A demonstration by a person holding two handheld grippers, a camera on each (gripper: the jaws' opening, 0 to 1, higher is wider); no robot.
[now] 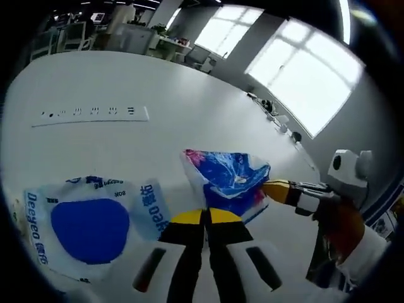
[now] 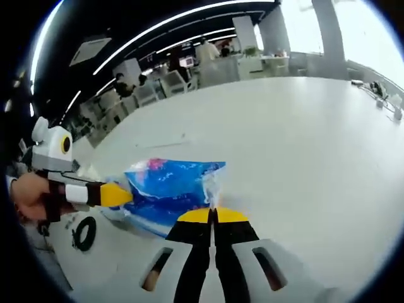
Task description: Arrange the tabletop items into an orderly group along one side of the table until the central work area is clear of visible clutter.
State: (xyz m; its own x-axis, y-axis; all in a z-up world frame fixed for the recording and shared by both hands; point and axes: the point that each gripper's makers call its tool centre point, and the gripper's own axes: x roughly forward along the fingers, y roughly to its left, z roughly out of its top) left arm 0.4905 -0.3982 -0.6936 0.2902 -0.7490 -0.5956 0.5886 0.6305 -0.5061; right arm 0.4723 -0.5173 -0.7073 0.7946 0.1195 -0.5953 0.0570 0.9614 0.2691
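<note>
White tissue pack (image 1: 88,230) beside blue bag (image 1: 230,180), power strip (image 1: 91,115) beyond.

Blue pack (image 1: 230,180) lower edge hidden behind tongs, Deeyeo pack (image 1: 88,224) cut off at bottom

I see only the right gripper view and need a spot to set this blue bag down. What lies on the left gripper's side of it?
Observer: A white Deeyeo pack with a blue oval lies on the table beside the blue bag.
Operator: Anything farther out on the table?
Observer: A white power strip lies flat, well beyond the pack.
Operator: Is the left gripper closed on the bag?
Observer: In its own view the left gripper has its jaws shut at the bag's edge, and the right gripper holds the other end.
</note>
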